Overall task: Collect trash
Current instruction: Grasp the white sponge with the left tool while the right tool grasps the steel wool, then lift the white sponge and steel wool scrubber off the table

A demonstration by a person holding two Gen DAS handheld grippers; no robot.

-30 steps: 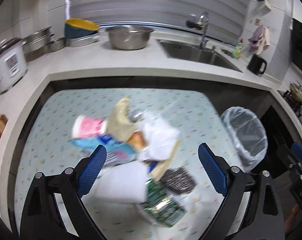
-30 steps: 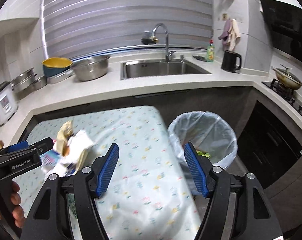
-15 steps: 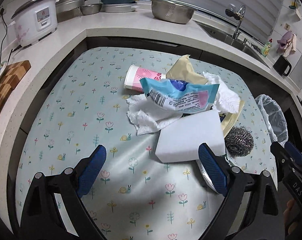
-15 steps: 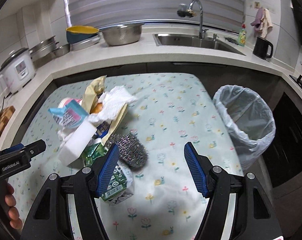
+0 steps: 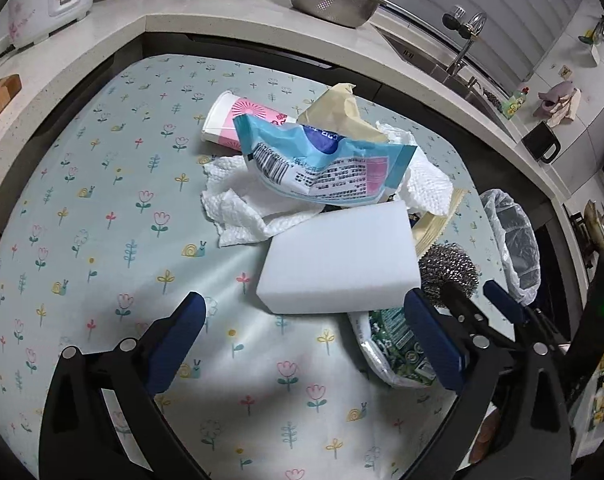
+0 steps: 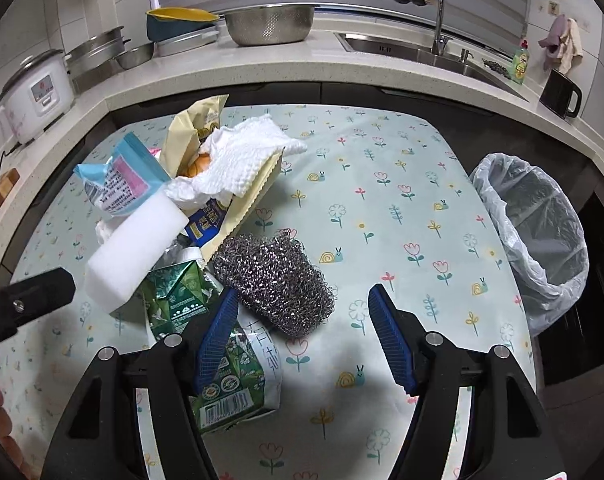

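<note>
Left tool: jaws opening wide, empty, just before the white rectangular foam sponge.
Right tool: partly open, empty, near the grey steel-wool scourer.
Trash: heaped on the floral-clothed counter.

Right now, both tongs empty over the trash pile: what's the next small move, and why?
Probably ease the right tongs forward and down around the steel wool scrubber. It lies just ahead of their open gap, on the pile's edge with nothing on top of it, and the lined trash bin stands off that side. The left tongs are opening short of the white sponge block.
</note>
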